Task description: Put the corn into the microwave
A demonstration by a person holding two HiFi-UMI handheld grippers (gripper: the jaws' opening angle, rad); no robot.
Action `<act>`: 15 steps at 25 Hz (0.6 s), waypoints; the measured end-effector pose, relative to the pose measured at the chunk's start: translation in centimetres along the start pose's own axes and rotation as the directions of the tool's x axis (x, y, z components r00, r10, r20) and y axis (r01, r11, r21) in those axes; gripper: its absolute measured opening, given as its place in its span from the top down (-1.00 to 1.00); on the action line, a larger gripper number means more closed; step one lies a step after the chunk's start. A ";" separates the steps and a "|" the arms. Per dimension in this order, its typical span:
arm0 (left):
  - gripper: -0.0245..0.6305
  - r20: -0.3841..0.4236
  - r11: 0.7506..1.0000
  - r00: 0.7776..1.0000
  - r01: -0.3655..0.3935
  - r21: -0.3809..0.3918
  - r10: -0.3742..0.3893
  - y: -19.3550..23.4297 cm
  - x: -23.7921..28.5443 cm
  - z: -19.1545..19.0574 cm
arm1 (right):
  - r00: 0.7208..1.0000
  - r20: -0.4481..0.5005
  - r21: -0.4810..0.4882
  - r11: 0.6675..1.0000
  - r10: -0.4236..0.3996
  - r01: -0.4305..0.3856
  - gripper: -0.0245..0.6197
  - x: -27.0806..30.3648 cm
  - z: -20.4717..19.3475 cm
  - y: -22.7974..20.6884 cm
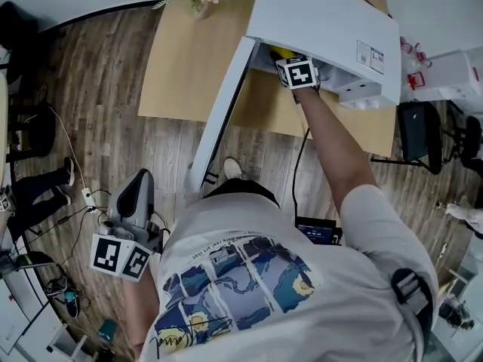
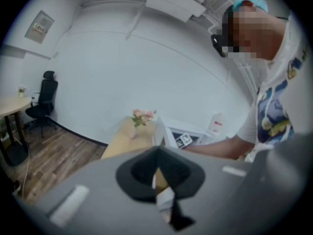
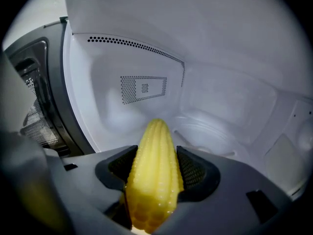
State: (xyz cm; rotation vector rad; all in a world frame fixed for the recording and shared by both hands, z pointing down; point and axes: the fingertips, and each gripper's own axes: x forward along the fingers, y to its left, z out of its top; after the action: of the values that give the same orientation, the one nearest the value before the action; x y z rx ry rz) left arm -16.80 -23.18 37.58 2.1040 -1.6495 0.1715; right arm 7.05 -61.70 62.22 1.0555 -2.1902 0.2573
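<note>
Though half-hidden overhead, corn (image 3: 152, 180) in claw (image 3: 154, 160)

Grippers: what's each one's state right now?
Left gripper: shut, empty.
Right gripper: shut on the corn, inside the microwave.

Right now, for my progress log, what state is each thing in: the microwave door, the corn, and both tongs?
White microwave door: swung open.
Yellow corn cob: gripped, tip pointing into the microwave cavity, not yet set down.
Right tongs: shut on the corn cob.
Left tongs: shut, holding nothing, off to the side of the microwave.
</note>
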 end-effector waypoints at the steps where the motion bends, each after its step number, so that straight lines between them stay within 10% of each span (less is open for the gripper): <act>1: 0.91 0.000 1.000 1.000 -0.001 -0.001 0.001 0.0 0.0 0.0 | 1.000 0.005 0.005 1.000 -0.001 0.001 0.15 0.1 0.1 0.0; 15: 0.91 -0.013 1.000 1.000 0.012 0.009 -0.011 0.4 -0.7 -0.3 | 1.000 0.031 0.041 0.999 -0.001 0.000 0.12 -1.0 -0.7 -0.1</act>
State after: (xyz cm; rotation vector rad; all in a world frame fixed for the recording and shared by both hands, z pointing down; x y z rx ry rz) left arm -17.36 -22.48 37.68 2.1143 -1.6319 0.1884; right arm 7.91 -60.80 62.08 1.0894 -2.2203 0.2886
